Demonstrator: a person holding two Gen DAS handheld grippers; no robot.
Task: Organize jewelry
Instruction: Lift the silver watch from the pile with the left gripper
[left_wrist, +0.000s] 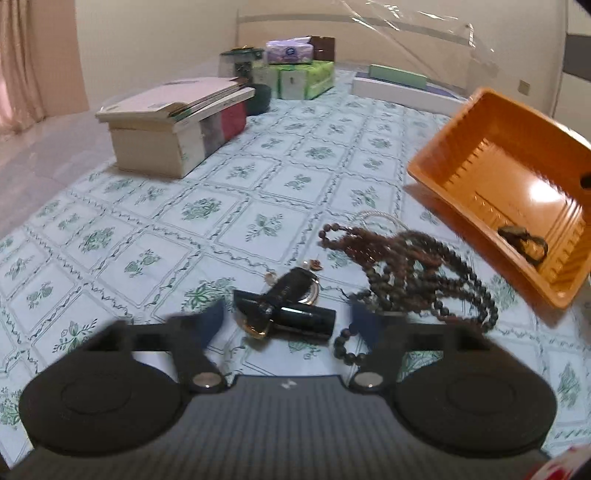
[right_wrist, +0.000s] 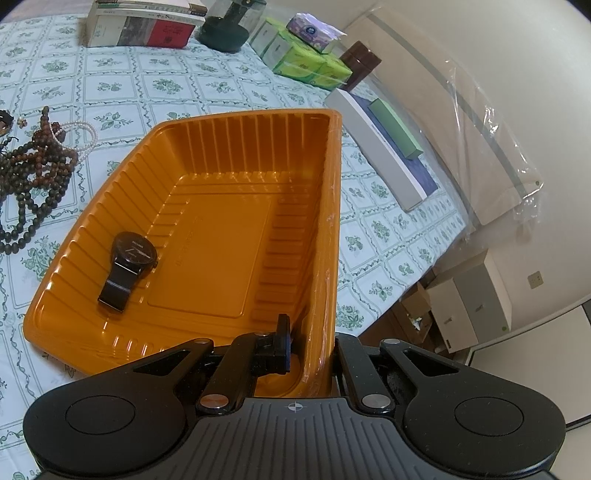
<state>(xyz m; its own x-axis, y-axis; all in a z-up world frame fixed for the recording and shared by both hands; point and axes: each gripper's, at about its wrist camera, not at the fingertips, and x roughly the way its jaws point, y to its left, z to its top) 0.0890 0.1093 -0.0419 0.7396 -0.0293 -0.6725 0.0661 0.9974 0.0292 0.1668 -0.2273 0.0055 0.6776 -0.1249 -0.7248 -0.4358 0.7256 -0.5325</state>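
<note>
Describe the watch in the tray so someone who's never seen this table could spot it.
Find the orange tray on the floral tablecloth; the right gripper clamps its near wall. The watch lies alone on the tray's floor: black round face, black strap, unlike the bead strands outside.

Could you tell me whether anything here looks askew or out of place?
Yes: the orange tray is tipped up on one edge instead of lying flat, because the right gripper is clamped on its wall. The watch lies low inside it. The bead necklaces sit in a tangled heap on the tablecloth.
</note>
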